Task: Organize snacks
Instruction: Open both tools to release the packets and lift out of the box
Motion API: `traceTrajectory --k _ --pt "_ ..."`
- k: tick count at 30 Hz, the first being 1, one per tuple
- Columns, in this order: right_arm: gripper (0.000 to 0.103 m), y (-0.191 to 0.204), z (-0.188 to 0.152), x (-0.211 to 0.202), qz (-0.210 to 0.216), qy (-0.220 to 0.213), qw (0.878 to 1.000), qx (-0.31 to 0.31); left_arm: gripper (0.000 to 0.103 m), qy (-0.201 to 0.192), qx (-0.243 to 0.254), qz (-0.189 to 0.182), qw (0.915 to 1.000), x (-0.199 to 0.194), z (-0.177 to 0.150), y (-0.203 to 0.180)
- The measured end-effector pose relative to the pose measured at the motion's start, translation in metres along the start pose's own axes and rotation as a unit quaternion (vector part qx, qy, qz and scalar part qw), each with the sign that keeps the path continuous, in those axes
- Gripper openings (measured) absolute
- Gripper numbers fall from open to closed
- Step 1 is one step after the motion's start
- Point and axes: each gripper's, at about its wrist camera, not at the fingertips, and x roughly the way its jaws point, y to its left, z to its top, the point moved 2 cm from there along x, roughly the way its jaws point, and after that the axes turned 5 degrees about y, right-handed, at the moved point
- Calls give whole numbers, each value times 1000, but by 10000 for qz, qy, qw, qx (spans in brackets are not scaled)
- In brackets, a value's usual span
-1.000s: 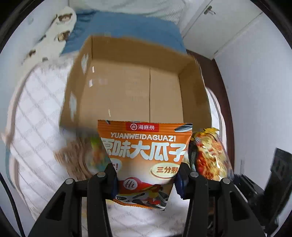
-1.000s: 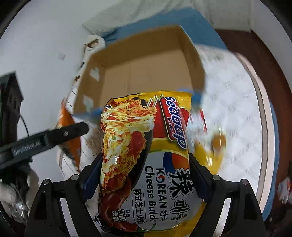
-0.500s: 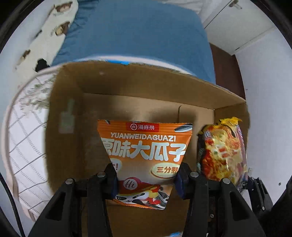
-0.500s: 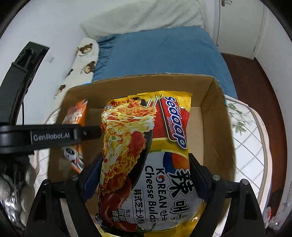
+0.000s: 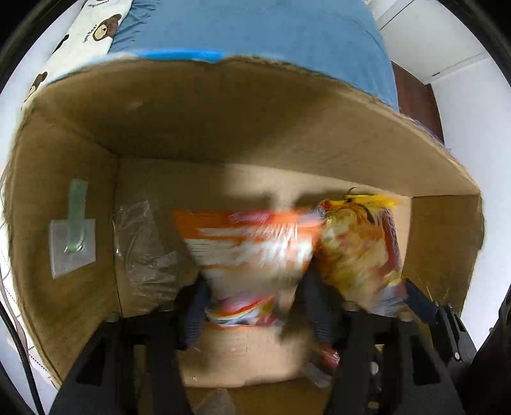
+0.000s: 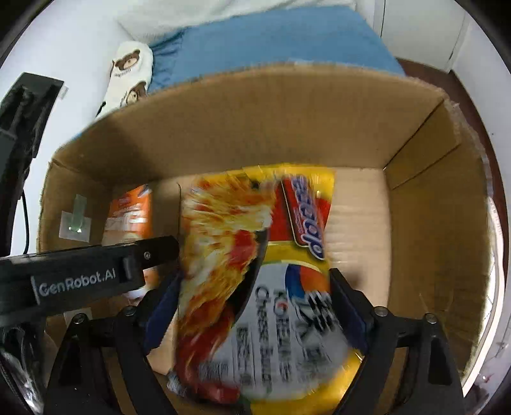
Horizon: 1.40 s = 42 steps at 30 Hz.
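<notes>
An open cardboard box [image 5: 223, 127] fills both views, and both grippers point down into it. My left gripper [image 5: 255, 306] has its jaws opening. The orange sunflower-seed pack [image 5: 252, 242] is blurred between them and a gap shows beside its right edge. In the right wrist view that orange pack [image 6: 131, 210] shows behind the left gripper's black body [image 6: 80, 277]. My right gripper [image 6: 252, 319] also has its jaws opening, and the yellow Korean cheese noodle pack [image 6: 255, 255] lies blurred between them over the box floor. The noodle pack [image 5: 357, 242] sits just right of the orange pack.
Crumpled clear plastic film [image 5: 143, 242] lies on the box floor at the left. A taped patch [image 5: 72, 242] is stuck on the box's left wall. Beyond the far wall are a blue blanket [image 5: 255, 32] and a bear-print pillow [image 5: 95, 28]. Bare box floor [image 6: 357, 217] shows right of the noodles.
Both grippers have come down from above the rim into the box. Their jaws have spread wider. Both packs, sharp and gripped before, now smear as they slip loose.
</notes>
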Motion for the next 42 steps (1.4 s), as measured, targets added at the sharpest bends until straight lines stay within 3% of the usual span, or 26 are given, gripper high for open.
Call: traceTrajectory --k 2,8,16,21,34,38,42 --pt "98 0 -2 -1 -42 18 10000 -67 87 -97 32 130 9999 -4 0 3" --pt "98 -10 -18 -15 -195 0 9998 -90 87 -429 132 313 9985 -23 -20 5" --pt "98 -19 -54 -64 -404 -333 9986 -66 87 -1160 321 562 9911 -59 -76 -5" --pt "98 -15 -81 -100 -500 -673 9964 -84 87 -1615 386 537 9847 -87 -105 -1" --pt "98 10 -145 -164 -335 -1198 9922 -82 87 -2308 418 427 9712 -141 -185 8" --pt "98 11 -172 -165 -148 -1141 9934 -38 87 -2432 420 511 9677 -144 -217 14" --pt "97 3 -212 -141 -32 -741 9972 81 87 -2262 511 738 9699 -121 -256 30"
